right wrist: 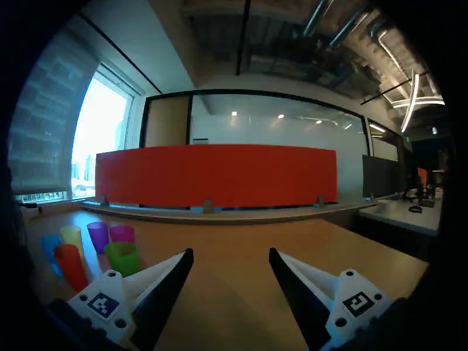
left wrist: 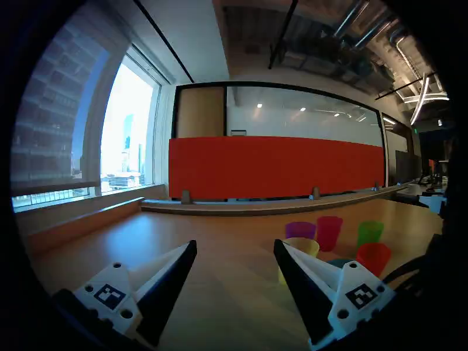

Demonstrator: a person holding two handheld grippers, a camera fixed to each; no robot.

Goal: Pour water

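Note:
Several plastic cups stand grouped on the wooden table. In the left gripper view they sit to the right: purple cup, magenta cup, green cup, red cup, yellow cup partly behind my finger. My left gripper is open, with nothing between its fingers. In the right gripper view the cups stand at the left: yellow cup, purple cup, magenta cup, green cup, red cup, blue cup. My right gripper is open over bare table.
A red divider panel runs along the table's far edge. Windows are at the left. A second desk with monitors stands at the right. Bare tabletop lies ahead of both grippers.

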